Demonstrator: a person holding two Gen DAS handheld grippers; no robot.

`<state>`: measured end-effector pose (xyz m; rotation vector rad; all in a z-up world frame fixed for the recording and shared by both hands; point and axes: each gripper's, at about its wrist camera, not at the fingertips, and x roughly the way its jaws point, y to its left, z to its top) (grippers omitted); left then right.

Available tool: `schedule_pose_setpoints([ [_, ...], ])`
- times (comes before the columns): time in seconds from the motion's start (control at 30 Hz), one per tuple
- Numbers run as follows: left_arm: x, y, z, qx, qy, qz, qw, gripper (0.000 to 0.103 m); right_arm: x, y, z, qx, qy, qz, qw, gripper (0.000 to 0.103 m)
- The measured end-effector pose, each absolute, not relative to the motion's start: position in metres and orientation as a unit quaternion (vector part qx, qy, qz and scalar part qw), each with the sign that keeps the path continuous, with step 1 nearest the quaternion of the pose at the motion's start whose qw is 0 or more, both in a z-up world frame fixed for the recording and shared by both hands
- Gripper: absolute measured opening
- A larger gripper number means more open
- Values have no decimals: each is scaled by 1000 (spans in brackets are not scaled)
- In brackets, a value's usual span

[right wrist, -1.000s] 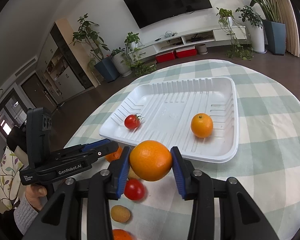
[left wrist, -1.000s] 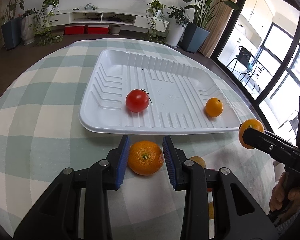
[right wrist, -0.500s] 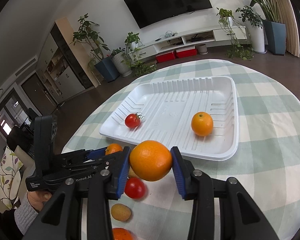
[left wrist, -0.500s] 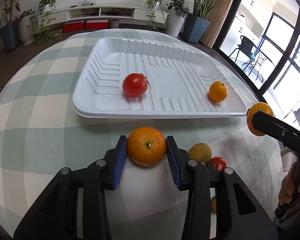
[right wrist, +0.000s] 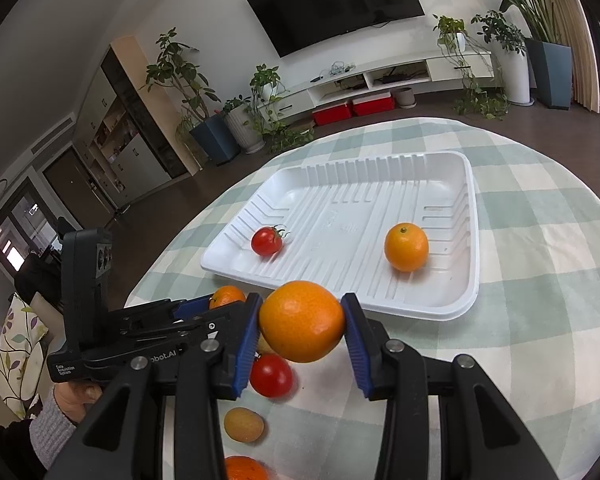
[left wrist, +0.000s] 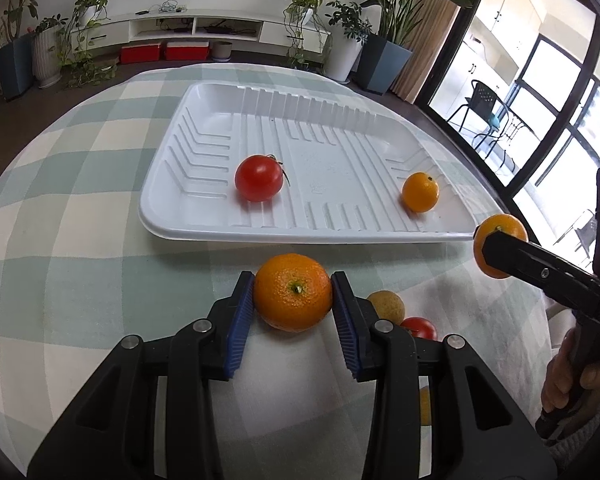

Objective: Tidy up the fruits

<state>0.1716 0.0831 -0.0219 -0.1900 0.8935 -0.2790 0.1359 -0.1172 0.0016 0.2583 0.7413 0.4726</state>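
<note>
A: Left wrist view first; how do the left tongs (left wrist: 293, 300) stand?

B: Clamped on an orange (left wrist: 293, 292), a blue pad pressed to each side; its stem scar faces back toward the camera, tipped slightly up; the fruit is nearly round, so no long axis to speak of, and whether it touches the checked counter (left wrist: 60, 248) I cannot tell.

A: And ahead of those tongs?

B: The white tray (left wrist: 220, 228), its long side running across the view; inside it a tomato (left wrist: 259, 178) ahead and a little left, green stem pointing right, and a small orange (left wrist: 420, 192) ahead to the right, stem dot up; just right of the tongs, on the cloth, a brownish fruit (left wrist: 387, 306) and a second tomato (left wrist: 420, 327); farther right the other tongs hold a second orange (left wrist: 500, 240).

A: Right wrist view?

B: The right tongs (right wrist: 302, 330) are clamped on that second orange (right wrist: 302, 320), held above the cloth; the tray (right wrist: 452, 308) lies just ahead, with the tomato (right wrist: 267, 241) ahead-left and the small orange (right wrist: 406, 247) ahead-right; below the tongs sit the second tomato (right wrist: 271, 376) and a brownish oval fruit (right wrist: 244, 424), long axis roughly left to right; the left tongs (right wrist: 220, 304) come in from the left, gripping their orange (right wrist: 227, 295).
</note>
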Motion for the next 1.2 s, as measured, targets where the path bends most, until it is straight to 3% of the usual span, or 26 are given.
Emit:
schedule_pose_setpoints([
  [1.2, 203, 108, 1, -137, 403, -112, 898, 36, 180, -102, 6, 94, 360, 227, 900, 43],
])
